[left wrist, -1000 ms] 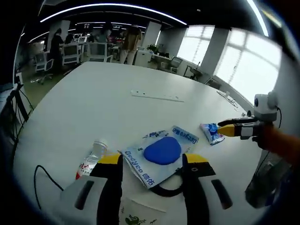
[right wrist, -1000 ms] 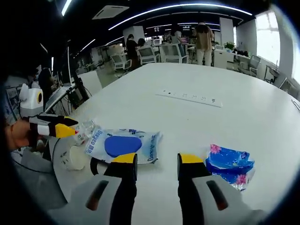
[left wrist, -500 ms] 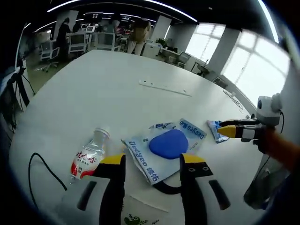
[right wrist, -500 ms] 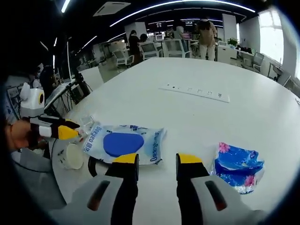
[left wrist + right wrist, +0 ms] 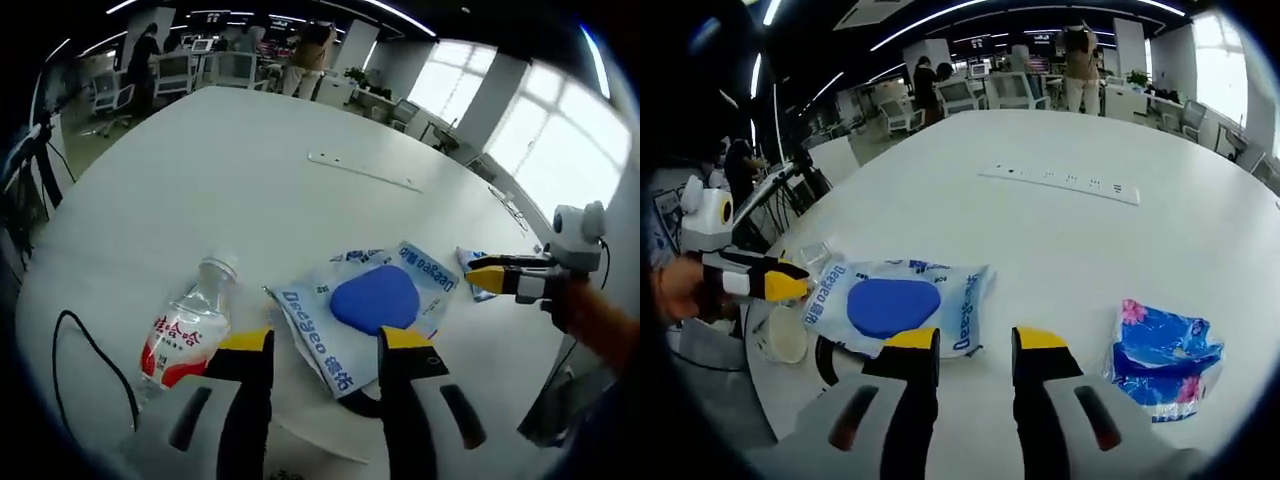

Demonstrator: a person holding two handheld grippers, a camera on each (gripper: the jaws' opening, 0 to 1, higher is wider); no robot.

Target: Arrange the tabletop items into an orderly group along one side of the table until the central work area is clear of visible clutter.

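A long white power strip (image 5: 1058, 183) lies flat mid-table on the white table (image 5: 200, 170). Beyond its far end stand grey office chairs (image 5: 190, 72), desks and several people (image 5: 1078, 65). Bright windows (image 5: 520, 130) line one wall.

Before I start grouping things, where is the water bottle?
In the left gripper view, the water bottle lies on its side, left of the blue-and-white packet, beside the left gripper.

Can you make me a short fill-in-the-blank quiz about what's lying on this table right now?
1. The water bottle lies on its ____.
2. The white packet has a ____ oval on its front.
3. The flowered tissue pack lies to the ____ of the right tool in the right gripper view.
4. The long power strip on the table is ____ in colour.

Answers: side; blue; right; white
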